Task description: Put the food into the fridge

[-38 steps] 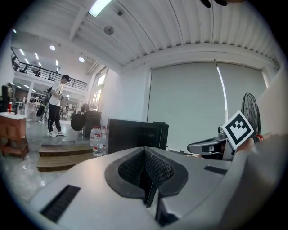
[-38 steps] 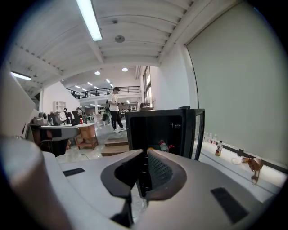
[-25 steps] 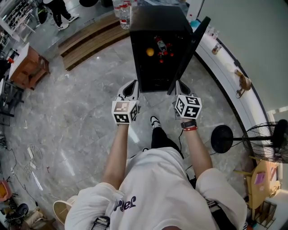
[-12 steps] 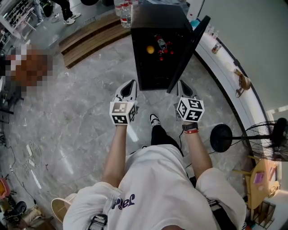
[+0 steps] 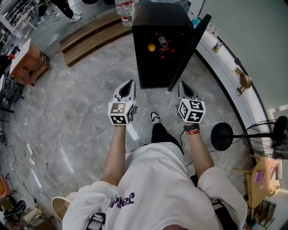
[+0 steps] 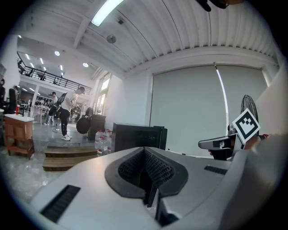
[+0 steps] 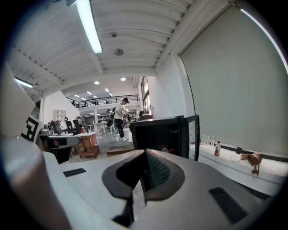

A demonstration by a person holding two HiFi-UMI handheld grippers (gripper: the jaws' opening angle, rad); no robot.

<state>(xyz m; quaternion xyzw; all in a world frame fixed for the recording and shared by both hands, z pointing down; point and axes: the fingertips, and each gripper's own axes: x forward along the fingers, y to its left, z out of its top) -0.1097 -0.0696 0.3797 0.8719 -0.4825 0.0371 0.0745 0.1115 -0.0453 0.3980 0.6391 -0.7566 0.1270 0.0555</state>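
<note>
Letters in purple run across the person's white shirt (image 5: 157,188), but the cloth folds and they sit upside down, so they cannot be read. Each claw carries a cube with black and white square marks and no words.

A black fridge (image 5: 157,22) stands on the grey stone floor (image 5: 81,117) in front of the person. The fridge door (image 5: 188,51) is swung open to the right. Inside the dark fridge sits a round orange fruit (image 5: 151,47). Beside it are some small red bits (image 5: 165,50) and something like a little bottle (image 5: 161,41). They are too small to name for sure. The lower part of the fridge is too dark to see into.

The left claw (image 5: 130,84) and the right claw (image 5: 183,85) are held side by side, near the fridge but not touching it. Both point toward it. The jaws of each claw are pressed together, with nothing between them.

Clear water bottles (image 5: 126,11) stand just left of the fridge, and the top edge cuts them off. A black fan (image 5: 265,140) at the right is cut off too. On the white ledge (image 5: 225,67) stands a tiny bottle (image 5: 217,48) whose label is too small to read.
</note>
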